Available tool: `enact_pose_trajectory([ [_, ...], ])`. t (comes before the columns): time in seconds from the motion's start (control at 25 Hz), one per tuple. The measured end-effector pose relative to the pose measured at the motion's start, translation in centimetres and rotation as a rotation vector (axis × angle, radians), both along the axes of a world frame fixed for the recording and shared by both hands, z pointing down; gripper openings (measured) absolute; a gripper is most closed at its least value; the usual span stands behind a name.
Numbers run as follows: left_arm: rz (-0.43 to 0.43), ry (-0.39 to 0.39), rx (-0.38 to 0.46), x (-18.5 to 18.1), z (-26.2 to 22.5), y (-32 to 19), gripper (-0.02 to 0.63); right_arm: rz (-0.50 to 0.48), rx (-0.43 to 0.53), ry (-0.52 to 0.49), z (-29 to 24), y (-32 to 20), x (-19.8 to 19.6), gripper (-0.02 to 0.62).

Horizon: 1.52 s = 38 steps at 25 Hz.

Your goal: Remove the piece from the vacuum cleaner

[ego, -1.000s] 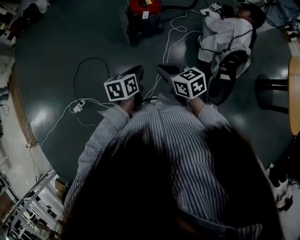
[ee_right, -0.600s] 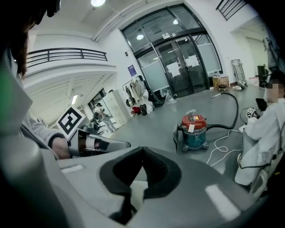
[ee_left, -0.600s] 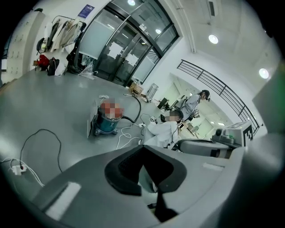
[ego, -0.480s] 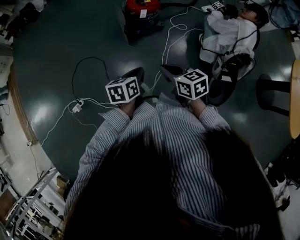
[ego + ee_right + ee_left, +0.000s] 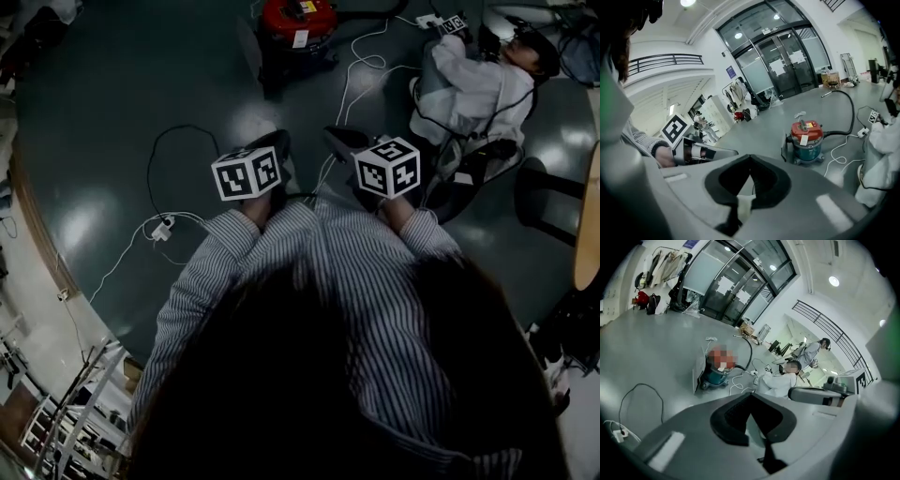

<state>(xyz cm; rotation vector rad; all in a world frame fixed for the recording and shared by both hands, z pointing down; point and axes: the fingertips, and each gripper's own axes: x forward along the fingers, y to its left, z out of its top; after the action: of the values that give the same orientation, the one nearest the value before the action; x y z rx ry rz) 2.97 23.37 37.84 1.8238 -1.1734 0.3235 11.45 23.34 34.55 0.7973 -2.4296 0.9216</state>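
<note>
Nearest, held out at chest height over the floor (image 5: 112, 112), the left gripper (image 5: 275, 142) and the right gripper (image 5: 335, 137) sit side by side. Each gripper's own view shows its fingers pressed together at the tips, with nothing between them.

Just beyond and to the left, a white cable (image 5: 122, 253) and a power strip (image 5: 162, 226) lie on the floor.

The vacuum cleaner (image 5: 298, 23) stands well apart from both grippers, straight ahead at the far side of the scene. It is an upright drum, red on top and teal below, and lies a little left of centre in the left gripper view (image 5: 715, 377) and a little right of centre in the right gripper view (image 5: 806, 140). So it sits on the line between the two, and neither looks clearly nearer. A black hose (image 5: 848, 101) leaves its right side and a flat panel (image 5: 784, 148) leans at its left. Which of them is the piece to take off, I cannot tell.

Far right, a person in a white coat (image 5: 464, 80) is down on the floor.
</note>
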Motion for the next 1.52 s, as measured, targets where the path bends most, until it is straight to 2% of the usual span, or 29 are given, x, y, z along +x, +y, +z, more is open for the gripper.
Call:
enact_pose_trajectory([
  [0.24, -0.006, 0.033, 0.010, -6.3, -1.2, -11.9, 0.006, 0.018, 0.016, -0.008, -1.9, -11.2, -6.6, 0.002],
  [0.44, 0.074, 0.043, -0.053, -7.2, 0.4, -16.8, 0.006, 0.067, -0.015, -0.009, -1.7, -17.0, -9.9, 0.002],
  [0.6, 0.162, 0.091, -0.123, -4.8, 3.0, -16.3, 0.006, 0.050, -0.105, 0.012, 0.7, -17.5, -10.0, 0.002],
  [0.72, 0.171, 0.104, -0.208, -4.2, 5.6, -15.4, 0.006, 0.047, -0.175, 0.030, 2.8, -18.1, -8.7, 0.002],
  [0.96, 0.066, 0.138, -0.307, -4.7, 10.9, -16.0, 0.006, 0.041, -0.301, 0.041, 8.5, -20.6, -7.3, 0.002],
  [1.16, -0.023, 0.140, -0.371, -5.6, 16.5, -16.1, 0.006, 0.006, -0.392, 0.050, 13.7, -19.2, -7.5, 0.002],
  [1.32, -0.091, 0.132, -0.421, -5.6, 21.4, -15.3, 0.006, 0.041, -0.454, 0.061, 19.0, -19.0, -7.2, 0.002],
  [1.52, -0.102, 0.060, -0.481, -6.1, 27.3, -13.6, 0.006, 0.081, -0.519, 0.043, 24.1, -18.2, -7.4, 0.002],
])
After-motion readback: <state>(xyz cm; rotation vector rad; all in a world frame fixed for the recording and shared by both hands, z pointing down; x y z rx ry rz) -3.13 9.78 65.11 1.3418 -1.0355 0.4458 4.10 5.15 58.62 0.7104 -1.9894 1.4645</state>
